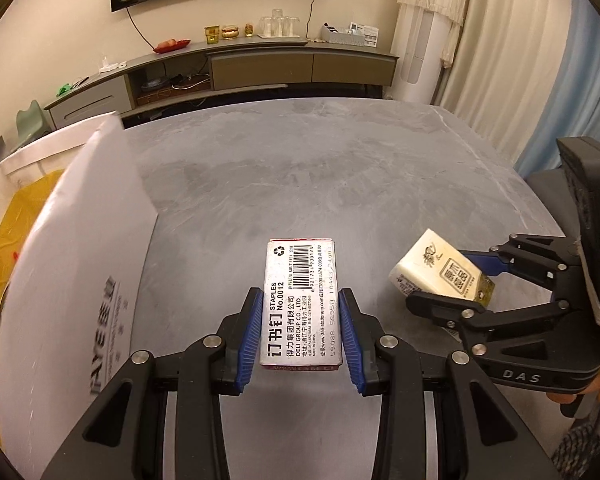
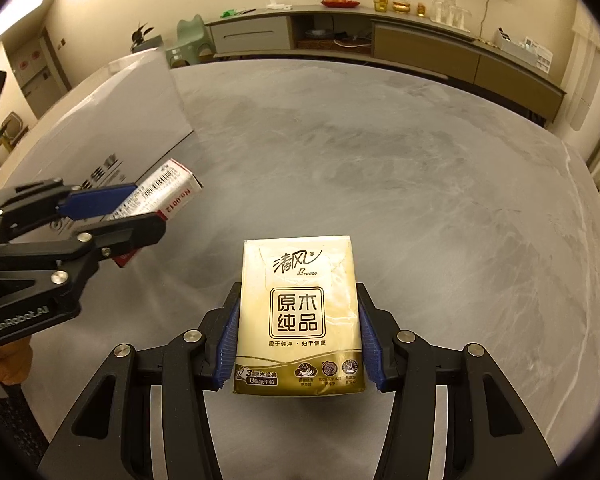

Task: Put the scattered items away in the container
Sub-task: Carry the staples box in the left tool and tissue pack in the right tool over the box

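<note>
Staple box [image 1: 302, 304], light and stiff, sits pinched between the left gripper [image 1: 302, 334] fingers above the desk [image 1: 300, 168]. The soft tissue pack [image 2: 300, 320], squeezed at its sides by the right gripper [image 2: 298, 344], likely dents easily; the white container [image 1: 80, 260] waits at the desk's left edge.

Warm, dim indoor light; strong fisheye bending, dark vignetted corners, soft edges.

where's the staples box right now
The staples box is clamped in the left claw, held above the grey table. The white container sits on its left, and the tissue pack in the right claw on its right.
</note>
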A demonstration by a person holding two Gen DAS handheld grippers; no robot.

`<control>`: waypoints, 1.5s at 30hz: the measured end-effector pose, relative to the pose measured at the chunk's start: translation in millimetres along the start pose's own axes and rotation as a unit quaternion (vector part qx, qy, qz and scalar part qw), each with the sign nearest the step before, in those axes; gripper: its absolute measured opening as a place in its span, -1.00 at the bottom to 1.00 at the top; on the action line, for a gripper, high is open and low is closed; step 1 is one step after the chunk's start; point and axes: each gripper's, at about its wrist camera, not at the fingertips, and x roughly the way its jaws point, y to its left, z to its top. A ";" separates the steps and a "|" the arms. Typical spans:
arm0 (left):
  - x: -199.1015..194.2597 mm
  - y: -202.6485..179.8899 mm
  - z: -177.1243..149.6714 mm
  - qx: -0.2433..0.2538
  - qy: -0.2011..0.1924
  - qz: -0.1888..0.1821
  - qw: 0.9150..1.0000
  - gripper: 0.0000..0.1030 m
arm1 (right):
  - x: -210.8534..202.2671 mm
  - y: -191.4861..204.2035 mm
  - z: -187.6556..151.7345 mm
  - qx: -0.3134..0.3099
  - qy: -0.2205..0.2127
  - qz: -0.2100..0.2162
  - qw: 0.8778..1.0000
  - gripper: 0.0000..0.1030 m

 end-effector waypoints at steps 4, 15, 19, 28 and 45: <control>-17.1 3.9 -13.0 -0.002 -0.004 -0.001 1.000 -0.25 | -11.7 11.6 -5.8 -0.003 -0.002 -0.003 1.000 0.05; -65.3 1.8 -33.5 0.003 -0.026 -0.013 1.000 -0.25 | -42.9 23.5 -16.3 0.020 -0.019 -0.022 0.999 0.05; -84.3 -1.1 -38.3 0.006 -0.039 -0.017 0.999 -0.25 | -49.7 36.9 -22.6 0.012 -0.024 -0.029 0.999 0.05; -127.4 -0.3 -45.4 0.005 -0.067 -0.028 0.997 -0.25 | -72.7 73.2 -36.3 -0.007 -0.047 -0.038 0.998 0.05; -184.8 21.2 -59.2 -0.013 -0.110 -0.043 0.993 -0.25 | -107.7 121.6 -57.3 0.008 -0.081 -0.021 0.996 0.05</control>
